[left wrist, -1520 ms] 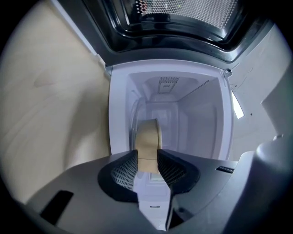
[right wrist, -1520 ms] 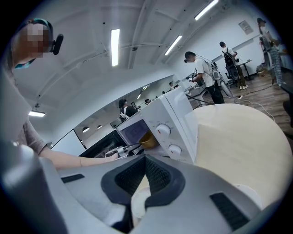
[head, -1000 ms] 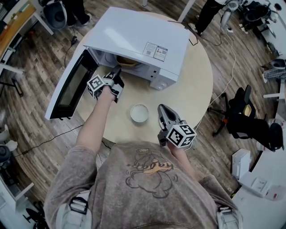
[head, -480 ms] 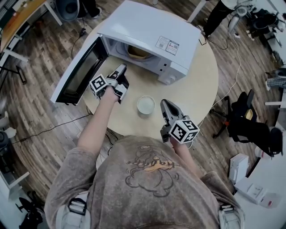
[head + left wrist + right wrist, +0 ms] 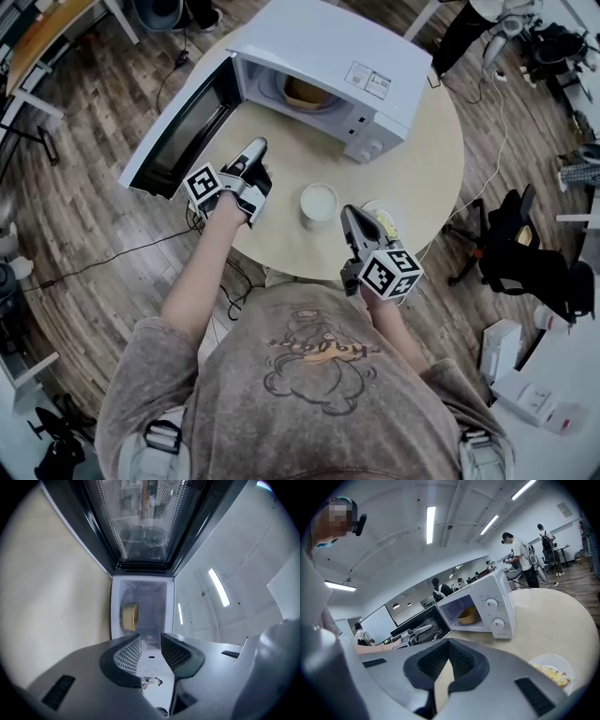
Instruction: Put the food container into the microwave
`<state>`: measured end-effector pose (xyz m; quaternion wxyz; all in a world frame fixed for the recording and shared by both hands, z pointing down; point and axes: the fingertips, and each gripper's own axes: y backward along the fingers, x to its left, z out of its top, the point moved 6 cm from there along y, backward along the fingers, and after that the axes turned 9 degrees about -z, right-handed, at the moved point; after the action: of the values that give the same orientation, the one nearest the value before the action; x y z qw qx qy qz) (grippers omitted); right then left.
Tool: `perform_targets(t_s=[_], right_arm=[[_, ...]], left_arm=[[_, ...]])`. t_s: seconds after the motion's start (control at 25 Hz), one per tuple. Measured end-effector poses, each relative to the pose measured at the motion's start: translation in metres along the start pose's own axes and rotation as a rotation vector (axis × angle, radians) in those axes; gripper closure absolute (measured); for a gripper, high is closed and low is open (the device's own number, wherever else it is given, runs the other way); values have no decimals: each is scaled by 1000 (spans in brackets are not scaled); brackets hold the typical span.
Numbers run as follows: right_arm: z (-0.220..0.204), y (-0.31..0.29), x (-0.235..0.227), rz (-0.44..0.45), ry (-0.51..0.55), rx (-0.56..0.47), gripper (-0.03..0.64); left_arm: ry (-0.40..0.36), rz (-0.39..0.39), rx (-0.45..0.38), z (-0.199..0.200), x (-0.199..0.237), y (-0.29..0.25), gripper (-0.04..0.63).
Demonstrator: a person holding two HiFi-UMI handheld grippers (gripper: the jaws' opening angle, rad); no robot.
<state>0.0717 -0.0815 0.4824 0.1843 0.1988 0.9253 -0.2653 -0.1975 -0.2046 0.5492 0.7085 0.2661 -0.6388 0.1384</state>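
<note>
Food container (image 5: 305, 92) sits inside the microwave (image 5: 328, 42) at the far edge of the tabletop (image 5: 422, 178). The door (image 5: 183, 127) hangs wide open past the left edge. Placing looks done; the next move is likely swinging the door shut from its outer face. Left gripper (image 5: 150, 637) has its jaws slightly apart, empty, aimed into the cavity. Right gripper (image 5: 449, 643) has its tips pinched together on nothing, by the near edge beside a white bowl (image 5: 319, 202).

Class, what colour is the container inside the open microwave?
Tan; the container shows best in the right gripper view.
</note>
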Motion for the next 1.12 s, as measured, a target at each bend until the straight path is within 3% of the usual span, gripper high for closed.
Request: perform_targets(t_s=[0.32,0.68,0.88,1.12], right_arm=[[-6,19,-3,26,23,9,617],[7,44,-20,87,55,-19,617],[9,49,-21,122,81,-34,617],[9,59,-26,136,102,-35,617]], left_arm=[[-8,-37,-53,-27,-16,35,456],[-87,-44,-79,-75,-46,63,456],[-216,-41,-42,-97,-76,74,456],[-477,39,39,-120,-100,88,456]])
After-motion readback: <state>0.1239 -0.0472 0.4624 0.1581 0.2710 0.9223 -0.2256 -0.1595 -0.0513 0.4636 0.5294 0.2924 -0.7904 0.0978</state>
